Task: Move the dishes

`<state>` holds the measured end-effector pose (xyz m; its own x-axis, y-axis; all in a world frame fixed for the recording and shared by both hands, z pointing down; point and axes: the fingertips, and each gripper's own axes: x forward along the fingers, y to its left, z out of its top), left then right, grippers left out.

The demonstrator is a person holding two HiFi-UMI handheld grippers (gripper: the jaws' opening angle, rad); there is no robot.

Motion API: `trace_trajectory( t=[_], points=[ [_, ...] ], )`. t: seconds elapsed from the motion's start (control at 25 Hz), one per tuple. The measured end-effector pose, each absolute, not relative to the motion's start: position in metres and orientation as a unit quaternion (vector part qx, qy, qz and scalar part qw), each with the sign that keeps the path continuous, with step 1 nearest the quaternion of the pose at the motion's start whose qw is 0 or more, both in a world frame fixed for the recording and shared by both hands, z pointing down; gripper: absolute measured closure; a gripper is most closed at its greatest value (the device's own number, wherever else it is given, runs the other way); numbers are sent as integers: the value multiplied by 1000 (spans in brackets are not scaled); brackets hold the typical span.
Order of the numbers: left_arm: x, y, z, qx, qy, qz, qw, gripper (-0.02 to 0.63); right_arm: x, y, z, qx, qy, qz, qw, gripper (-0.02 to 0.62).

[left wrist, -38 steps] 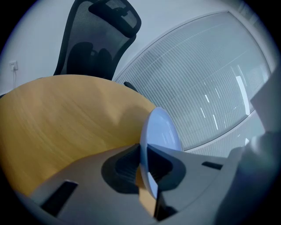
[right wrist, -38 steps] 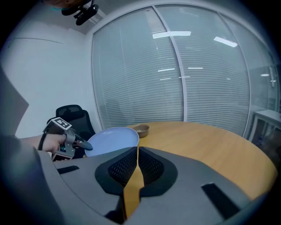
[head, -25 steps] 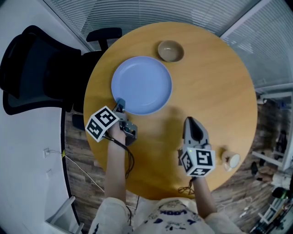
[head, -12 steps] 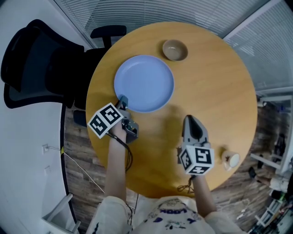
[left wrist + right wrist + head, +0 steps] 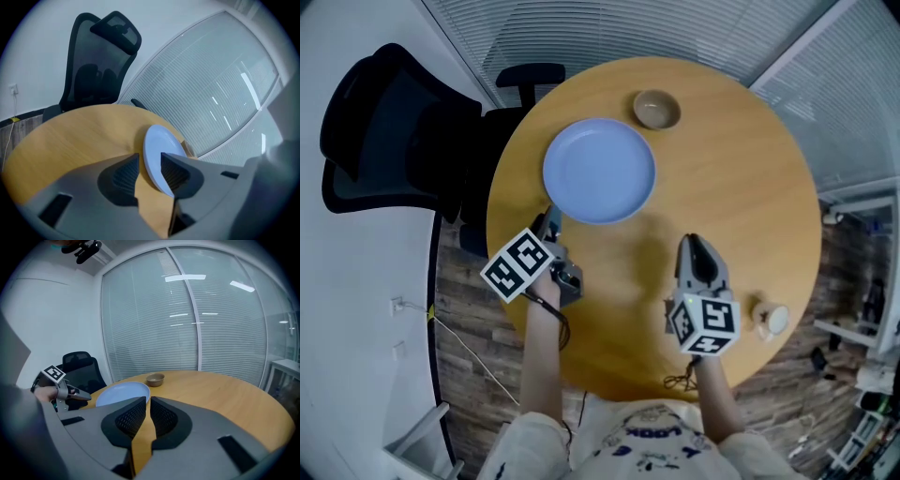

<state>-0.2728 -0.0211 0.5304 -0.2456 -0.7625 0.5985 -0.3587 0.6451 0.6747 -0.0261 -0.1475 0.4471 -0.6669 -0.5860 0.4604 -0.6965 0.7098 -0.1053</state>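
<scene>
A pale blue plate lies flat on the round wooden table, with a small tan bowl beyond it. My left gripper hovers just off the plate's near left rim. Its jaws have just been opening and stand open. In the left gripper view the plate shows past the left gripper, and neither pad touches it. My right gripper is shut on nothing over bare table, nearer me. The right gripper view shows that right gripper with the plate and bowl ahead of it.
A small white cup stands at the table's right edge. Black office chairs crowd the table's left side. Glass walls with blinds run behind the table.
My left gripper was shut at the plate's rim; now its jaws are apart and it has drawn back and up from the rim. The right gripper has lifted slightly, still shut.
</scene>
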Motion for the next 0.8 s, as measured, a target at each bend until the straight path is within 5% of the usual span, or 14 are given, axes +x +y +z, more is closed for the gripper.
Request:
trace_trajectory(
  t=[0.44,0.8],
  points=[
    [-215,-2,458,446,-769,-172,424,488,5,-129,417,378,-899,155,156,581],
    [-150,3,412,503,-788,-83,344,597,33,-123,389,354,-914,149,128,581]
  ],
)
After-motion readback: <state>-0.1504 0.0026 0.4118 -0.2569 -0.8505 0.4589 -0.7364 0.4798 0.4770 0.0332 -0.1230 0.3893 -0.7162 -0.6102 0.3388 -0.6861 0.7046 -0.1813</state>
